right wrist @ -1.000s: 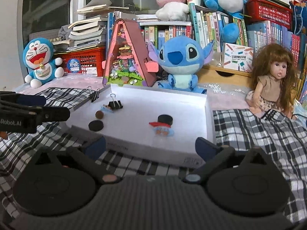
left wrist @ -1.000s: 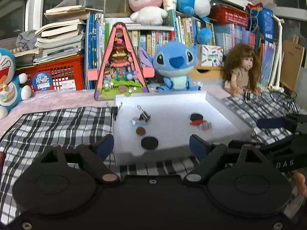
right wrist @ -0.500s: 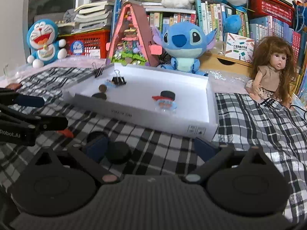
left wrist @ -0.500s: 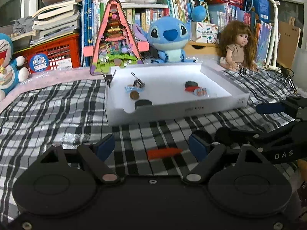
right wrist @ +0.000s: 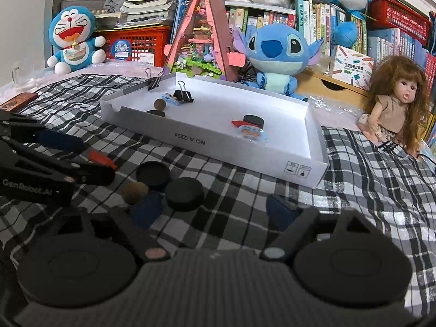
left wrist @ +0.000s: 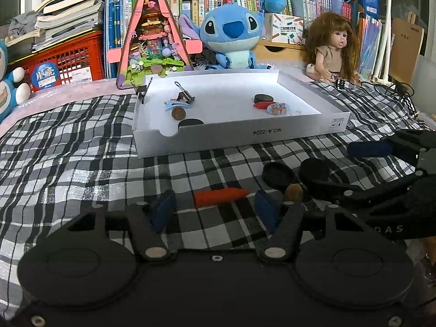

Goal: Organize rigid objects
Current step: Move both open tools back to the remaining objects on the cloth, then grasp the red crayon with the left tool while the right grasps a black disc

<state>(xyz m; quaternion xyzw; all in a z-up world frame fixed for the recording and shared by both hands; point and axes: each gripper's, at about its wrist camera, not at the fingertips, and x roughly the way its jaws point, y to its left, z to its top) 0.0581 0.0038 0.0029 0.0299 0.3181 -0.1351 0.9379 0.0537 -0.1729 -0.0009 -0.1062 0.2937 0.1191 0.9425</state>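
Note:
A red piece (left wrist: 220, 196) lies on the checked cloth between the pads of my left gripper (left wrist: 215, 209). Its jaws are closing, with a gap still on each side of the piece. Just right of it sit two black discs (left wrist: 278, 174) and a small brown round piece (left wrist: 293, 193). In the right wrist view, the nearer black disc (right wrist: 184, 193) rests between the fingers of my right gripper (right wrist: 214, 212). Those jaws are also closing and are not touching it. The white tray (left wrist: 245, 133) stands behind, holding binder clips, discs, a red piece and a badge.
Plush toys, a doll (right wrist: 392, 109), a pink triangular toy house (left wrist: 152, 35), red crates and bookshelves line the back. A binder clip (right wrist: 154, 80) grips the tray's far left corner. A dark flat item (right wrist: 17, 99) lies at the left on the cloth.
Both grippers have sunk toward the cloth in front of the tray, and both pairs of jaws have narrowed. The red piece and the loose discs have come into view between the fingers.

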